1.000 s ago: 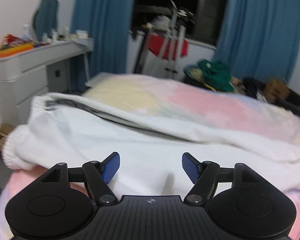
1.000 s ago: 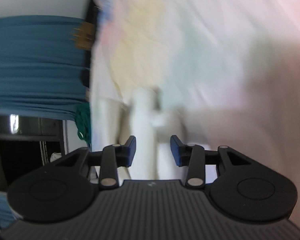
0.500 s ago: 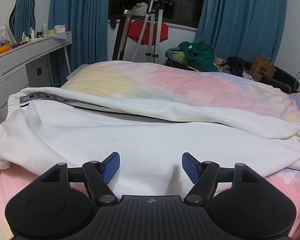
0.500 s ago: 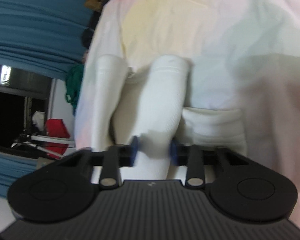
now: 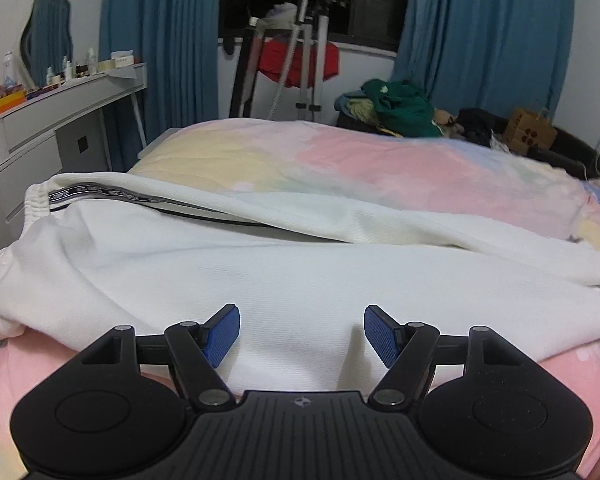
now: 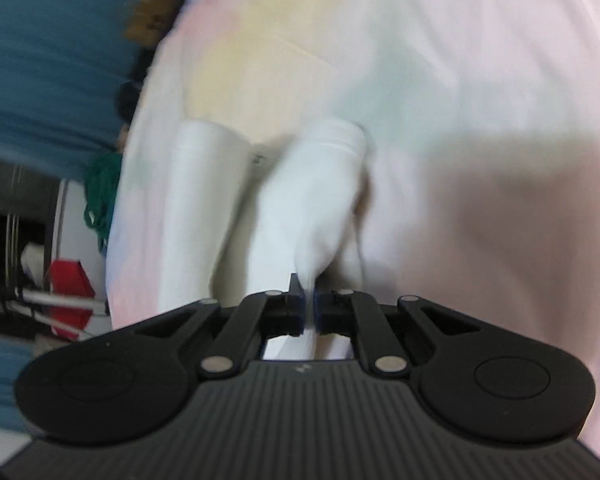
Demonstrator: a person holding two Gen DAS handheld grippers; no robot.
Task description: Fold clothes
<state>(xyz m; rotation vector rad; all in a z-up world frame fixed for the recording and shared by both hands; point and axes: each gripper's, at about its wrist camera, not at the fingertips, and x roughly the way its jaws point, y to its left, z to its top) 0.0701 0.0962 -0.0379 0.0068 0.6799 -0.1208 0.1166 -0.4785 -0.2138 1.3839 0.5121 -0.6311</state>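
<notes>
White sweatpants (image 5: 300,272) lie across the pastel bed cover (image 5: 380,160), with the elastic waistband (image 5: 39,204) at the left. My left gripper (image 5: 302,332) is open and empty, low over the white fabric near the front edge. In the right wrist view, which is blurred and rolled sideways, my right gripper (image 6: 308,308) is shut on the white fabric of one trouser leg (image 6: 312,208). The other leg (image 6: 195,200) lies beside it on the bed cover (image 6: 460,60).
A white dresser (image 5: 51,120) with bottles stands at the left. A clothes rack (image 5: 300,64) with a red garment stands behind the bed before blue curtains (image 5: 163,40). A pile of clothes (image 5: 396,108) and a brown paper bag (image 5: 530,132) lie at the back right.
My right gripper has closed on the trouser leg, which was between open fingers half a second ago. The left gripper has stayed open, shifting only slightly.
</notes>
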